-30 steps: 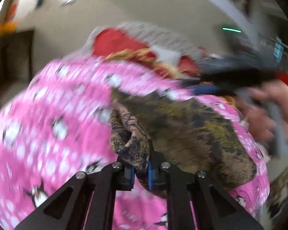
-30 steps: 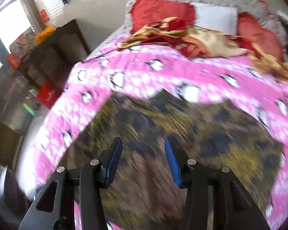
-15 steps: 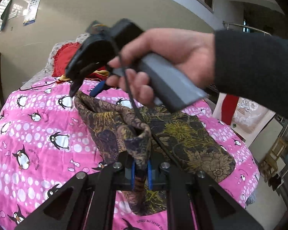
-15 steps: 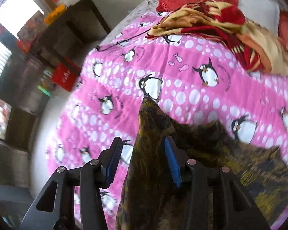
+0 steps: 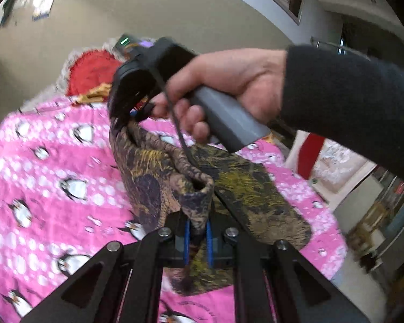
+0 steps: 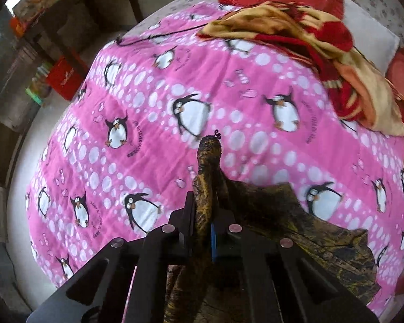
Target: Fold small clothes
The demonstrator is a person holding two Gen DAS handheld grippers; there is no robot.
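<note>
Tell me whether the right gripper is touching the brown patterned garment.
Touching. The right wrist view shows the right gripper shut on a bunched edge of the brown patterned garment, fabric pinched between its pads.

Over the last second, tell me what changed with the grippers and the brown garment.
The right gripper swung from over the middle of the brown patterned garment to its far edge and shut on a bunched fold there; a second ago its jaws stood open and empty. The left gripper stayed clamped on its own fold, and the rest of the cloth still rests on the pink penguin quilt.
</note>
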